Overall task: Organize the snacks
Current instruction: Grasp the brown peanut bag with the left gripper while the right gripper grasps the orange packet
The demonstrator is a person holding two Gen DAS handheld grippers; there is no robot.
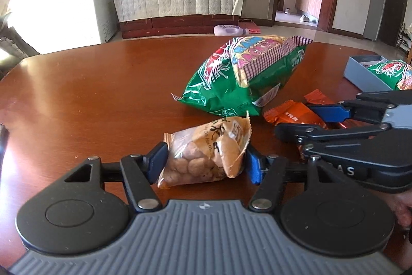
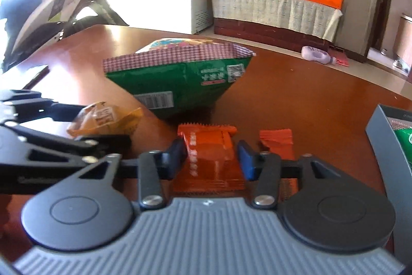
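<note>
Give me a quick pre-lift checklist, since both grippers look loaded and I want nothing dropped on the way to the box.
1. Left gripper grip: pads press both sides of the peanut snack pouch. Ok.
2. Right gripper grip: orange wafer packet lies between the pads; left pad touches, a sliver of gap shows at the right pad. Cannot tell.
3. Second orange packet: lies loose beside the right finger, outside the jaws. Ok.
4. Green prawn cracker bag: just beyond both grippers, apart from the fingertips. Ok.
5. Grey box: already holds a green bag; remaining room hidden. Cannot tell.
</note>
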